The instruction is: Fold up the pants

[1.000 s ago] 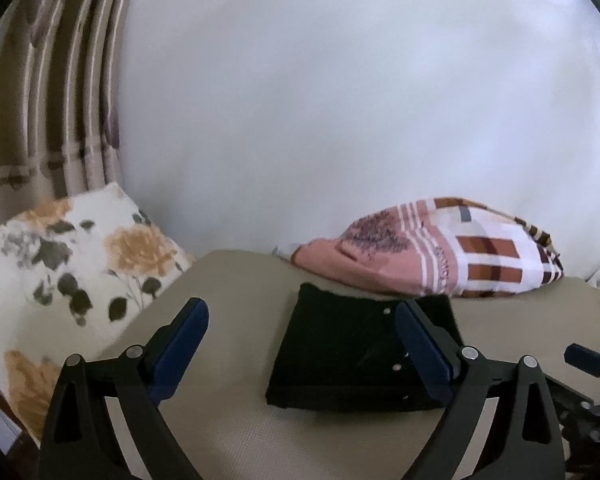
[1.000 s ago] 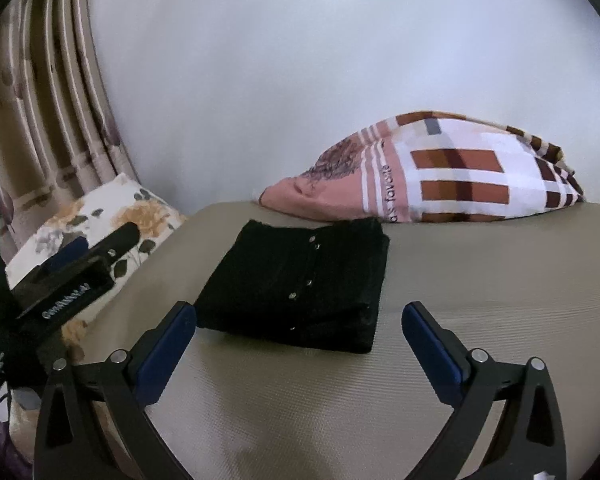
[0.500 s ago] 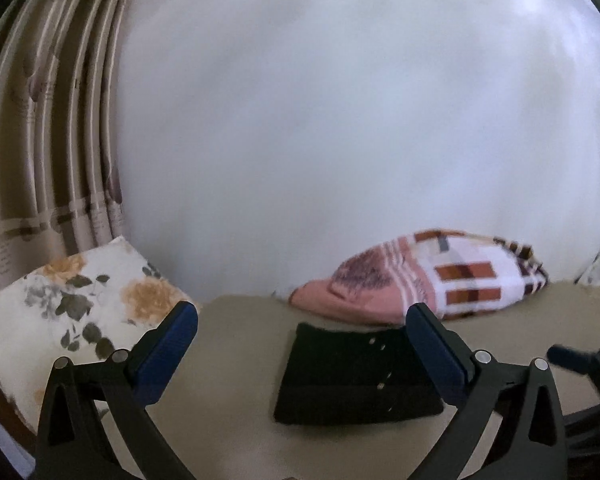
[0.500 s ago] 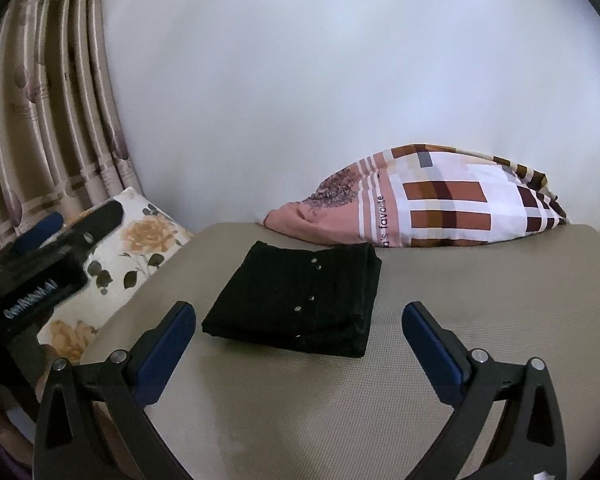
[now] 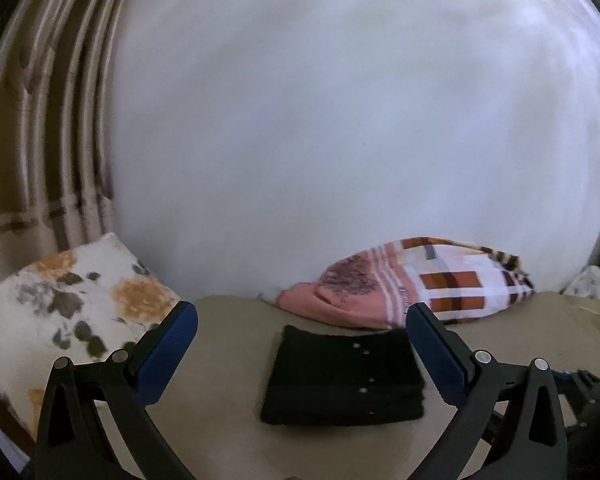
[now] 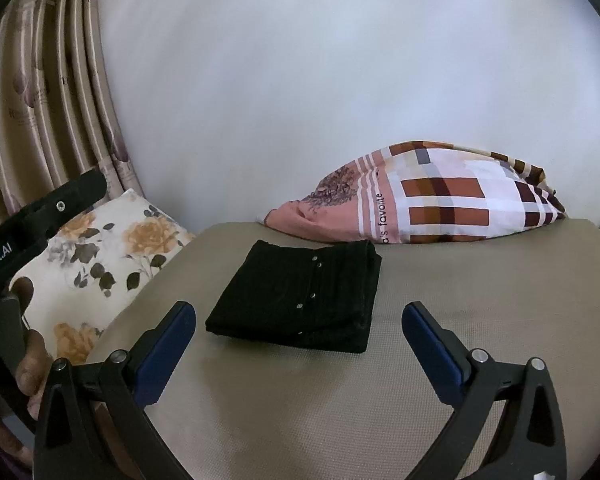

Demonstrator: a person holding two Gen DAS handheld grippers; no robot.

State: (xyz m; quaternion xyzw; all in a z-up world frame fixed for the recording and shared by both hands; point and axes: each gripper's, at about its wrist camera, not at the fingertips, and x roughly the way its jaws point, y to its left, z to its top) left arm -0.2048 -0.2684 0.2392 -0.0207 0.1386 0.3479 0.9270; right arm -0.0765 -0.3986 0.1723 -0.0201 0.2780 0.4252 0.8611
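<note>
Folded into a compact black rectangle, pants [image 6: 300, 300] flat on the beige bed [image 6: 460, 300], checked pillow [image 6: 440, 200] just beyond at 1 o'clock. Left gripper [image 5: 302, 346] and right gripper [image 6: 298, 346] both spread wide, empty, clear of the cloth. Folding apparently finished; nothing obvious left.

Two matching black handheld tools with blue finger pads

The left tool [image 5: 302, 344] and the right tool [image 6: 298, 342] share one build: two black, angular fingers [image 6: 100, 408] with triangular cut-outs, each faced on its inner side with a ribbed dark-blue pad [image 6: 162, 354]. Round silver screws [image 6: 478, 355] sit in pairs on the linkage of each finger. In the right wrist view, the left tool's black body [image 6: 32, 220] carries white lettering ending in "Robot.AI" and one small silver screw, with a person's hand [image 6: 24, 372] around its grey grip.
</note>
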